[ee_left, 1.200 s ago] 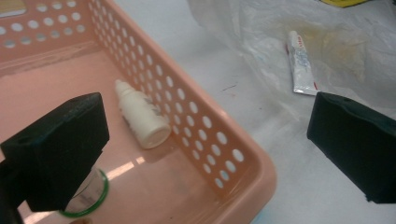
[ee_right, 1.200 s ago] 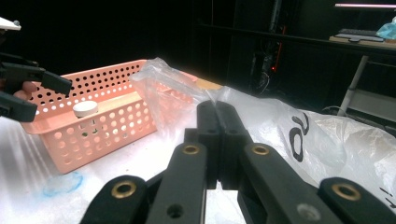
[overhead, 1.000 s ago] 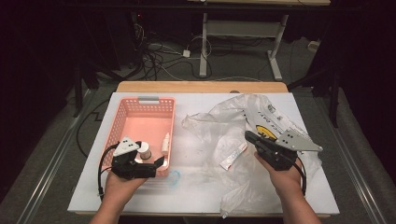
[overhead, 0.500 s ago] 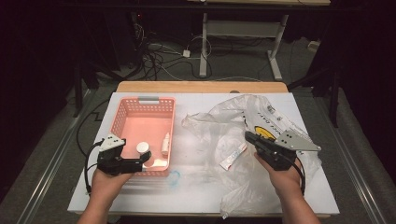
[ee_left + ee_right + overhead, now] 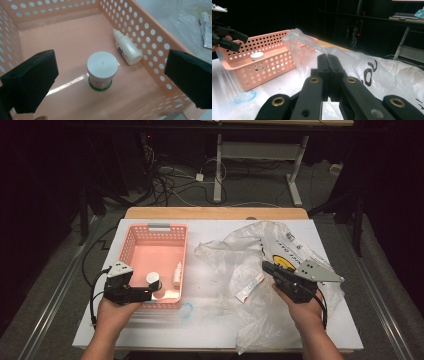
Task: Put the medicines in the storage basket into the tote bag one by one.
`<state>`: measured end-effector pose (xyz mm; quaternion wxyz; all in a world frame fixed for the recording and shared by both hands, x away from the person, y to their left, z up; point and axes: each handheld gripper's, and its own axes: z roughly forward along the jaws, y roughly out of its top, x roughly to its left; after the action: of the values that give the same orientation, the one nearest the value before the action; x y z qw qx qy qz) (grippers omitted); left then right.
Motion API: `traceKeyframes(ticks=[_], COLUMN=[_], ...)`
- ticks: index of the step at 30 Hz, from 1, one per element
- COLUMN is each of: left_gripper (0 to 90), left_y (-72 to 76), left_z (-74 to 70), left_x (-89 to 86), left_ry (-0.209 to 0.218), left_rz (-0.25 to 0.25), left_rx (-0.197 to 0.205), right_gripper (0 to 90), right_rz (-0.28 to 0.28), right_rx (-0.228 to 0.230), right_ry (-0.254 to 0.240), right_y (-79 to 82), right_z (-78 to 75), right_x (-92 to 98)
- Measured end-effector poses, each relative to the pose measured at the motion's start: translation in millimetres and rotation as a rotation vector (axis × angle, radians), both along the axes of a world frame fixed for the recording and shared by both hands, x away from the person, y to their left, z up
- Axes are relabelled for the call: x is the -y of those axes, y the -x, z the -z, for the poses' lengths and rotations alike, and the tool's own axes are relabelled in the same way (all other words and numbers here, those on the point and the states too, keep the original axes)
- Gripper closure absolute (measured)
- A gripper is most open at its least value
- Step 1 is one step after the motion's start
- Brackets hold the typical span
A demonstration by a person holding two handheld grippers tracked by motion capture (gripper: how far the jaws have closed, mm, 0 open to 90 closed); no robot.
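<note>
Left gripper (image 5: 145, 295) is hovering at the near rim of the pink perforated basket (image 5: 131, 245), at about 8 o'clock on the white table (image 5: 210, 330). Its jaws are standing wide apart, gripping nothing. In the left gripper view a white-lidded jar (image 5: 102, 70) with a green base is standing upright on the basket floor, between the two jaws but touched by neither. A small white dropper bottle (image 5: 126, 47) is lying on its side at 1 o'clock from the jar, resting against the basket wall.

Right gripper (image 5: 267, 268) is sitting at 4 o'clock on the table. Its jaws are pressed together, pinching a fold of the clear plastic bag (image 5: 250, 250), which is sprawling crumpled across the table's right half. A small tube (image 5: 250, 287) is lying under the film, at 9 o'clock from this gripper.
</note>
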<state>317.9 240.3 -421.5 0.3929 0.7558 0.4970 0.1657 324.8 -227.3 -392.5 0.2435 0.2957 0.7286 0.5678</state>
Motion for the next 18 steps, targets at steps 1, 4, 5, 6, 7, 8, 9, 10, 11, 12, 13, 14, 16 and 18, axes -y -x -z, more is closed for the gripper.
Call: traceKeyframes(ticks=[1,4,5,6,7,8,9,10,11,12,13,14,16,18], left_gripper=[0.0,0.0,0.0,0.0,0.0,0.0,0.0,0.0,0.0,0.0,0.0,0.0,0.0,0.0], left_y=[-0.8,-2.2,-3.8,-6.0,-8.3,-10.7,-13.1,-15.4,-17.7,-20.3,-22.9,-25.3,-29.0,-31.8], left_z=[-1.1,-6.9,-8.8,-10.4,-11.7,-12.6,-12.9,-12.9,-12.6,-12.0,-11.5,-11.2,-11.4,-12.3], left_x=[0.2,0.0,-1.0,-2.0,-2.4,-2.9,-3.6,-4.3,-5.1,-6.0,-7.3,-8.4,-8.9,-7.6], left_ry=[-0.003,-0.01,-0.004,-0.002,-0.008,-0.015,-0.016,-0.021,-0.03,-0.036,-0.038,-0.036,-0.042,-0.055], left_rz=[0.001,0.003,0.003,0.003,0.002,0.004,0.004,0.002,0.003,0.0,0.001,0.003,0.008,0.012], left_rx=[-0.004,-0.01,-0.015,-0.023,-0.03,-0.039,-0.05,-0.06,-0.072,-0.084,-0.098,-0.111,-0.128,-0.132], right_gripper=[90.0,90.0,90.0,90.0,90.0,90.0,90.0,90.0,90.0,90.0,90.0,90.0,90.0,90.0], right_rz=[-0.001,0.0,-0.001,0.002,0.001,0.0,0.0,-0.001,-0.002,-0.003,-0.004,-0.003,-0.004,-0.003], right_rx=[-0.001,-0.001,0.002,0.0,-0.005,-0.006,-0.002,0.002,0.002,0.004,0.003,0.003,0.004,0.003], right_ry=[-0.001,-0.005,-0.006,-0.011,-0.01,-0.01,-0.011,-0.009,-0.007,-0.004,-0.005,-0.005,-0.004,-0.006], right_y=[0.2,0.8,0.6,0.4,0.1,-0.2,-0.5,-0.2,0.3,0.7,0.8,0.8,1.2,1.3], right_z=[-0.1,-1.3,-1.5,-1.4,-1.3,-1.3,-1.4,-1.7,-2.0,-2.1,-2.2,-2.1,-1.9,-2.3], right_x=[-0.3,-0.5,-0.5,-0.8,-0.4,-0.6,-1.0,-1.3,-1.4,-1.4,-1.3,-1.1,-0.6,-0.2])
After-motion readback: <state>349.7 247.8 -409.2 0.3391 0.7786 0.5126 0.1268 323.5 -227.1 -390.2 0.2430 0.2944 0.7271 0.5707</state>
